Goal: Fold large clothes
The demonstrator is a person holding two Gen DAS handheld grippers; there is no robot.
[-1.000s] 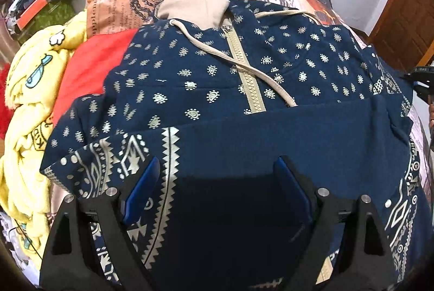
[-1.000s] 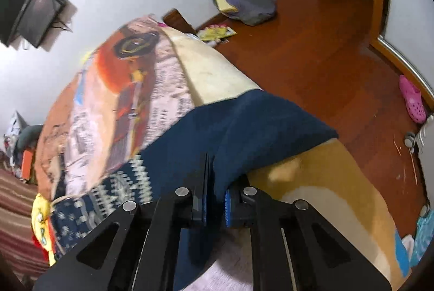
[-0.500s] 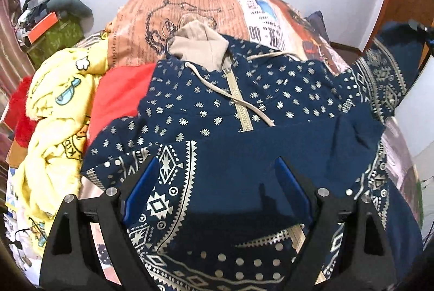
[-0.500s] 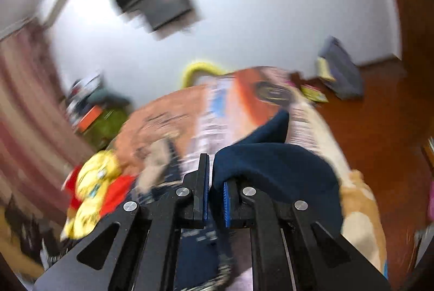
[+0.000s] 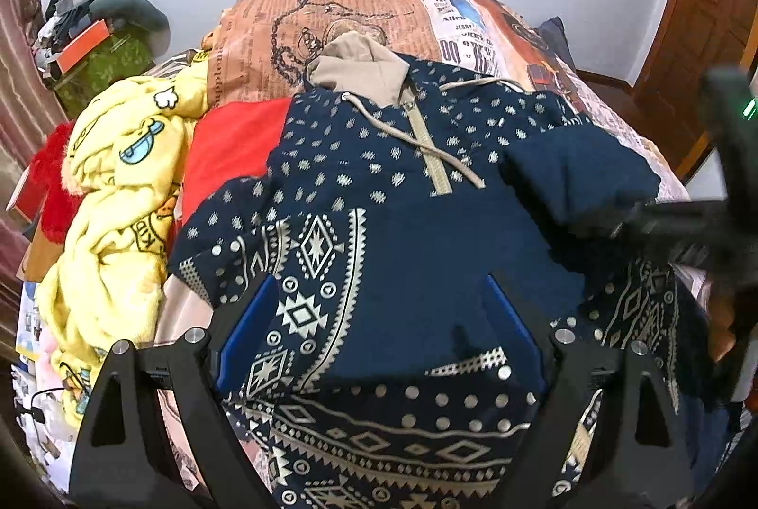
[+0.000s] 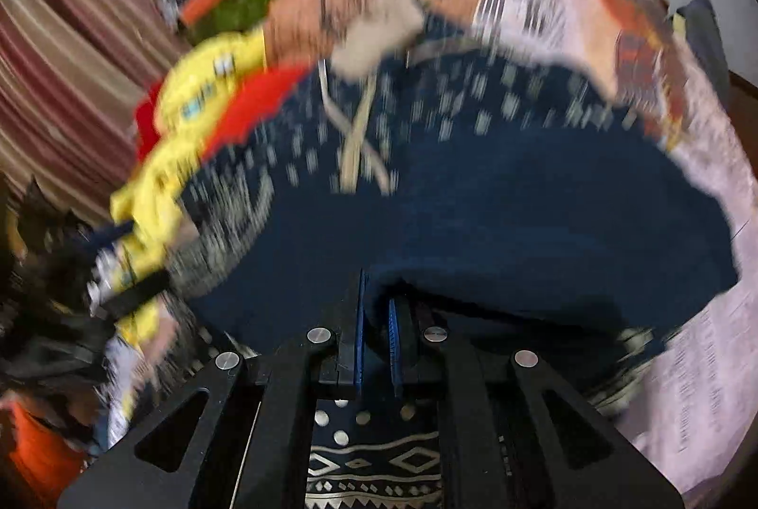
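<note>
Mid-fold on the bed [image 5: 331, 16]: my right claw [image 6: 376, 333], clamped on the hoodie [image 5: 379, 186] sleeve [image 5: 578, 172], carries it across the chest; my left claw [image 5: 379, 319] hangs apart, further folds remaining.

Left gripper [image 5: 379, 319] pitched steeply down, jaws spread wide, blue pads apart with nothing pinched between them. Right gripper [image 6: 375, 319] also angled down, jaws nearly closed, clamping a fold of navy hoodie [image 6: 521, 224] fabric; its own view is blurred. Seen from the left camera, right gripper [image 5: 701, 224] at right edge, blurred.
</note>
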